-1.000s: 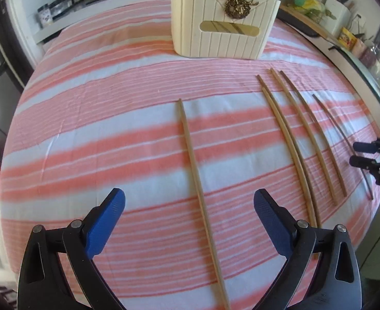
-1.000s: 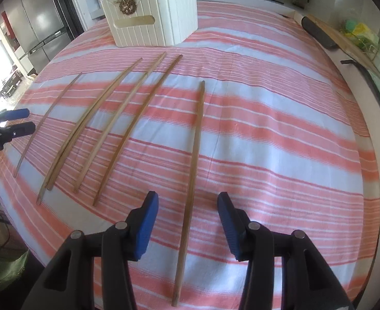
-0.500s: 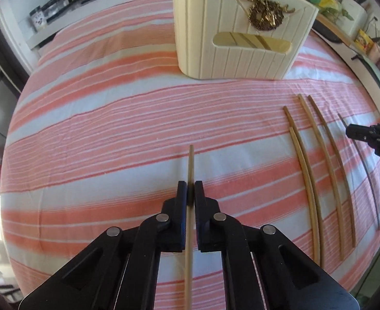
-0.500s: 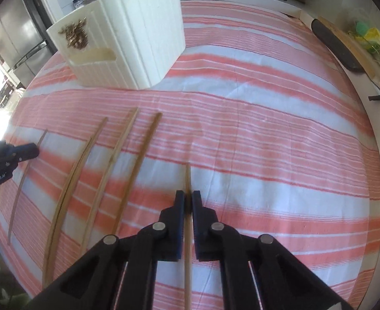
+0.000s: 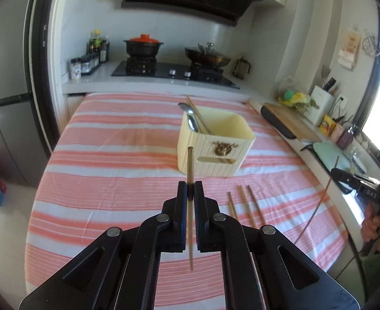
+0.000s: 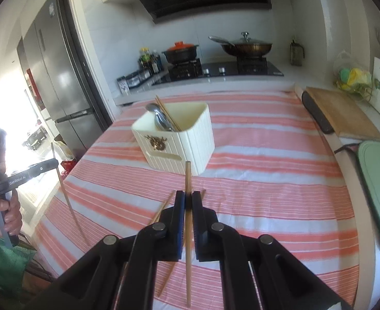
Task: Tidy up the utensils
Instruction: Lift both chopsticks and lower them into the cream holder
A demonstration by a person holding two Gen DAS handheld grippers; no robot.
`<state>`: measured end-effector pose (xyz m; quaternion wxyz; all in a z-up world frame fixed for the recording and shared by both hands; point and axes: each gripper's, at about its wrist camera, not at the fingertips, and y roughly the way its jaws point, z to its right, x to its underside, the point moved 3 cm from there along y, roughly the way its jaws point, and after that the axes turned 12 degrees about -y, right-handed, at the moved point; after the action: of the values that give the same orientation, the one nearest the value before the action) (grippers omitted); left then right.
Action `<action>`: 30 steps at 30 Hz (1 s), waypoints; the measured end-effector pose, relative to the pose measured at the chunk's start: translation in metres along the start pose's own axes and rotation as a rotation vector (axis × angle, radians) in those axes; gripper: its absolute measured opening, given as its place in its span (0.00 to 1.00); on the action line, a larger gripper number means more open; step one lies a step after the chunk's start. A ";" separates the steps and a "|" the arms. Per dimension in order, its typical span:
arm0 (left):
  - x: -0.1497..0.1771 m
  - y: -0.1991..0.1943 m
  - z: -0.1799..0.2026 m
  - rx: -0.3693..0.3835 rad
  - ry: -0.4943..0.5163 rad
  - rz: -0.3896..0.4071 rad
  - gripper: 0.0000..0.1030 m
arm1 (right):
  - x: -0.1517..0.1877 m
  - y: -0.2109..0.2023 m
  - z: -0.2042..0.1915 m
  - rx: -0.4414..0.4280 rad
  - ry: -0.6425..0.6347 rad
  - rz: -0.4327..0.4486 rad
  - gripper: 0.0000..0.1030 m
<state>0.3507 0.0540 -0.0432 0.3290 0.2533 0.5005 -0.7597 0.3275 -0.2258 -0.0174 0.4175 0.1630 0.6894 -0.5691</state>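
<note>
Ahead of the left wrist camera, the left gripper [image 5: 190, 190] was clamped on a chopstick [image 5: 190, 170] whose tip pointed to 12 o'clock, toward the cream utensil box [image 5: 215, 144] on the striped cloth [image 5: 107, 180]. Three loose chopsticks [image 5: 244, 204] lay on the cloth at 3 o'clock of the pads. Through the right wrist camera, the right gripper [image 6: 187, 201] pinched its own chopstick [image 6: 187, 180], its tip overlapping the box at 12 o'clock. A spoon [image 6: 161, 120] stood inside the box.
</note>
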 end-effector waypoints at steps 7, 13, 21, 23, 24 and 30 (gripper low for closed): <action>-0.025 -0.027 0.019 0.047 0.024 0.104 0.03 | -0.036 -0.027 -0.010 0.051 -0.035 0.158 0.06; -0.060 -0.034 0.030 0.058 0.037 0.149 0.03 | -0.086 -0.031 -0.008 0.082 -0.065 0.220 0.05; -0.127 -0.038 0.055 0.073 0.039 0.286 0.03 | -0.161 -0.017 0.006 0.107 -0.080 0.312 0.05; -0.144 -0.030 0.063 0.066 0.041 0.323 0.03 | -0.178 -0.010 0.007 0.108 -0.082 0.345 0.05; -0.151 -0.022 0.066 0.060 0.041 0.330 0.03 | -0.186 -0.005 0.007 0.106 -0.087 0.357 0.05; -0.163 0.056 0.074 0.026 0.008 0.239 0.03 | -0.207 0.054 0.002 0.140 -0.176 0.342 0.05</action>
<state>0.4954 0.0099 0.0676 0.4119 0.3184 0.4583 -0.7204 0.4902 -0.1590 0.1051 0.5543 0.2560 0.5713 -0.5485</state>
